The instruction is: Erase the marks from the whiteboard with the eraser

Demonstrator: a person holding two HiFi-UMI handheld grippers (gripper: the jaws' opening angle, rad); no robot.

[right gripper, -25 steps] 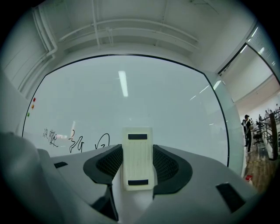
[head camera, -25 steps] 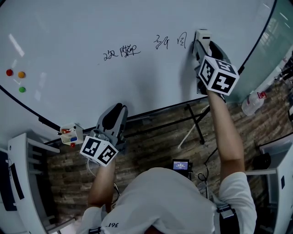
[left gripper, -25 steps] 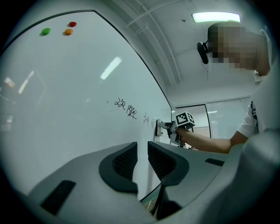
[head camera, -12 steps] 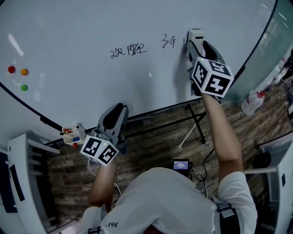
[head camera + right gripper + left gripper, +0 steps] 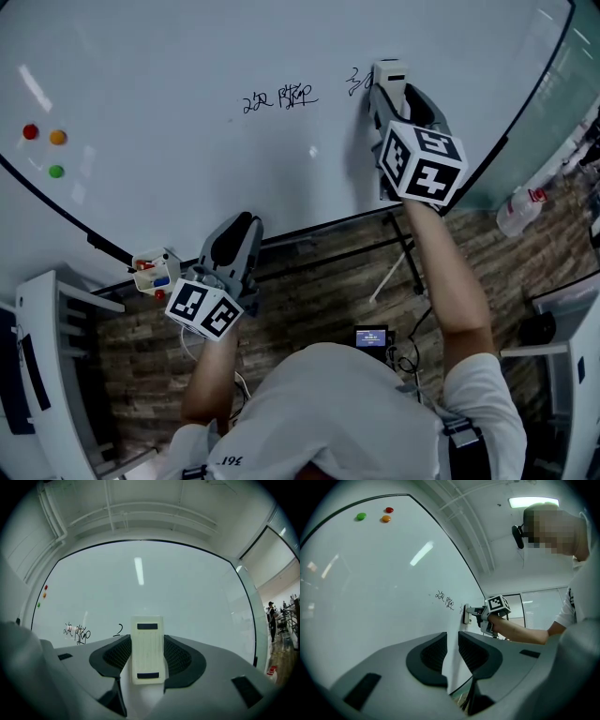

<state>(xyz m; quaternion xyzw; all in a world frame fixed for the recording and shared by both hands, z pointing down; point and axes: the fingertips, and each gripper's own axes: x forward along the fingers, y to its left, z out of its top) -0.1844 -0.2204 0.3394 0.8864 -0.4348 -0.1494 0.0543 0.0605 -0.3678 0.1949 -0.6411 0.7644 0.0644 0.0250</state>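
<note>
The left arm is bent, and the left gripper (image 5: 232,230) is held low by the whiteboard's (image 5: 169,66) bottom edge, its jaws only a narrow slit apart with nothing in them. The right arm reaches straight up the whiteboard. The right gripper (image 5: 388,96) has its jaws clamped on the eraser's (image 5: 387,73) sides — the eraser stands upright between them, its pad against the whiteboard. Black marks (image 5: 279,97) lie just left of the eraser.
</note>
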